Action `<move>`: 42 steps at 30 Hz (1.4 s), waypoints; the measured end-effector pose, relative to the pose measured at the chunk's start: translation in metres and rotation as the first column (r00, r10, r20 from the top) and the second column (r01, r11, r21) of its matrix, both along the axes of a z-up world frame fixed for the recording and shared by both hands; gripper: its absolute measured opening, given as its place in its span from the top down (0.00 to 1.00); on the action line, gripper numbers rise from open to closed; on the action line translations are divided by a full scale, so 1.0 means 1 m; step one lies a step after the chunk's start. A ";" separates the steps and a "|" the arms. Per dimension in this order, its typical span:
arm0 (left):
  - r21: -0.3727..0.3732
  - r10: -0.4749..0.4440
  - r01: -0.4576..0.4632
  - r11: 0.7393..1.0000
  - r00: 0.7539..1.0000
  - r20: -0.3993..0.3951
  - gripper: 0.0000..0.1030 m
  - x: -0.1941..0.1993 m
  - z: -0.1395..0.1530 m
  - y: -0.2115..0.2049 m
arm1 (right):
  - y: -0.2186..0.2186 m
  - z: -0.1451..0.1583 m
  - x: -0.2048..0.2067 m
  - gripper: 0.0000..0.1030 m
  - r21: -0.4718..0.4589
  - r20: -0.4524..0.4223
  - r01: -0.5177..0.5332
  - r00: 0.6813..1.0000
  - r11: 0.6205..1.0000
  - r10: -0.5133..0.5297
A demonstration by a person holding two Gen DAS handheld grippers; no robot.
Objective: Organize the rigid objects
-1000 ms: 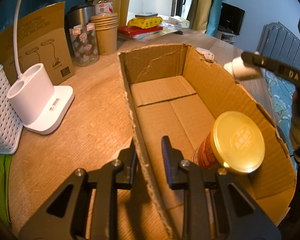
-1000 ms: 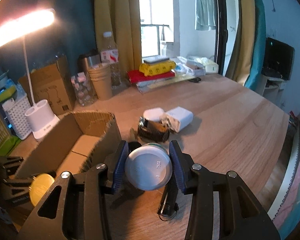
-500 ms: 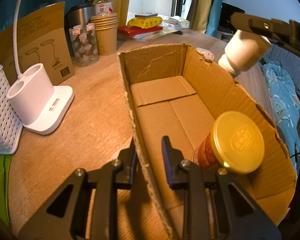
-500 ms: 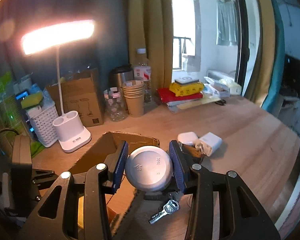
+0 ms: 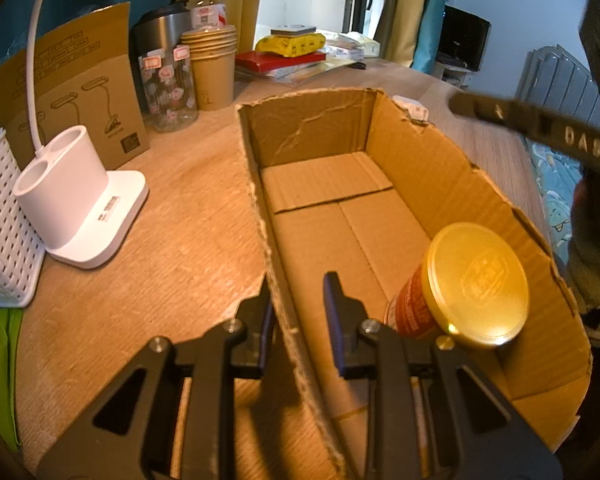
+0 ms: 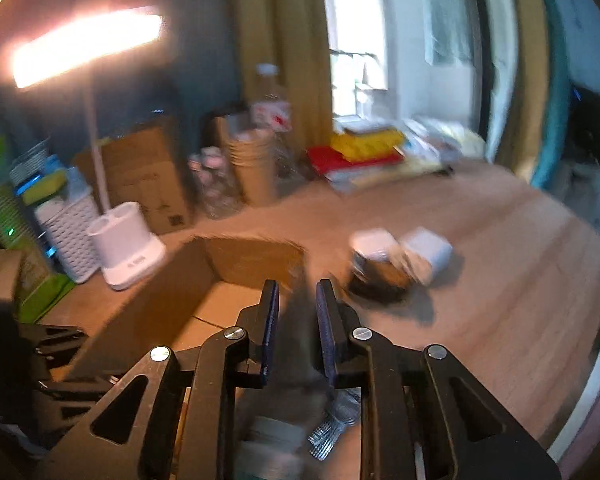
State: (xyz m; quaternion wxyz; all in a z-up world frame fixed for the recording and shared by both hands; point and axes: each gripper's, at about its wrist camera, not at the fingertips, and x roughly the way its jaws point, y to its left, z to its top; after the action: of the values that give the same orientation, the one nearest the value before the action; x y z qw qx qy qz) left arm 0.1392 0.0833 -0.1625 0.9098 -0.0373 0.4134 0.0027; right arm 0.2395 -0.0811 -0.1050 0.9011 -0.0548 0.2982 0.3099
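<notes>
Cardboard box [image 5: 452,184] wall sat pinched in the left gripper [image 5: 296,300]; a gold-lidded jar [image 5: 474,284] stood inside. Right gripper [image 6: 297,300] was closing on nothing; better to stay parted and approach the white adapters [image 6: 400,248] squarely.

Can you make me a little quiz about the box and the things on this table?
1. True or false: the gold-lidded jar stands inside the cardboard box.
2. What runs between the fingers of the left gripper? A) a wall of the cardboard box, B) a paper cup, C) a spoon.
3. How many round holes are in the top of the white lamp base?

Key: 1. True. 2. A. 3. Two.
</notes>
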 end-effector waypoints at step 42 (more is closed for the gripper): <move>-0.012 -0.001 0.001 1.000 1.000 -0.001 0.76 -0.001 0.000 0.002 | -0.039 -0.026 -0.050 0.56 -0.122 -0.056 -0.060 0.997 0.991 0.054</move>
State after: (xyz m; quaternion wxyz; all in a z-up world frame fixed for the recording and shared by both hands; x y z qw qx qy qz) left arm 0.1383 0.0854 -0.1630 0.9093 -0.0427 0.4140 -0.0002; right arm 0.1890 -0.1206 -0.1313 0.8787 -0.1108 0.3387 0.3177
